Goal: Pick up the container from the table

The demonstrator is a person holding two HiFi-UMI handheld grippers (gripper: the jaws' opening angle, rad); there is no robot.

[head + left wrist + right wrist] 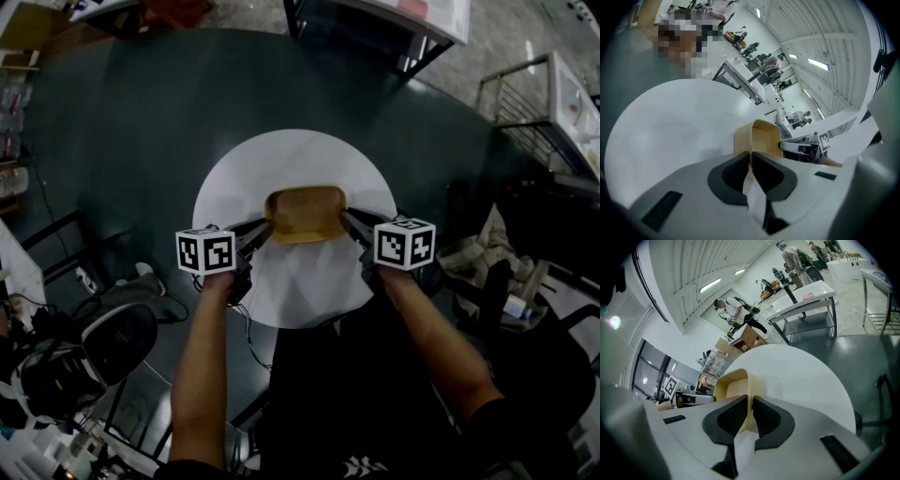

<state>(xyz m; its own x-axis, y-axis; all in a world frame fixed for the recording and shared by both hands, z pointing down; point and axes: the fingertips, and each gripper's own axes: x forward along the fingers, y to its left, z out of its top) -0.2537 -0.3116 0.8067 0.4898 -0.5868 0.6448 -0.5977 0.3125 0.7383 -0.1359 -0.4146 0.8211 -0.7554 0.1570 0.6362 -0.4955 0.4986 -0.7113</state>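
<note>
Your table (230,187) is a small round one with a plain white top, smooth and matte, and its near edge curves right in front of you. On it sits a shallow tan container (306,214) with rounded corners, open side up. It is around the middle of the top, slightly toward the far side, with a long side facing you. White tabletop shows all round it.

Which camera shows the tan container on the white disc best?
The head view: it looks down on the whole container, open top included, with the left gripper and right gripper at its two ends. Each gripper view shows mainly the near wall, pinched between that gripper's fingers, with the rest foreshortened behind.
</note>
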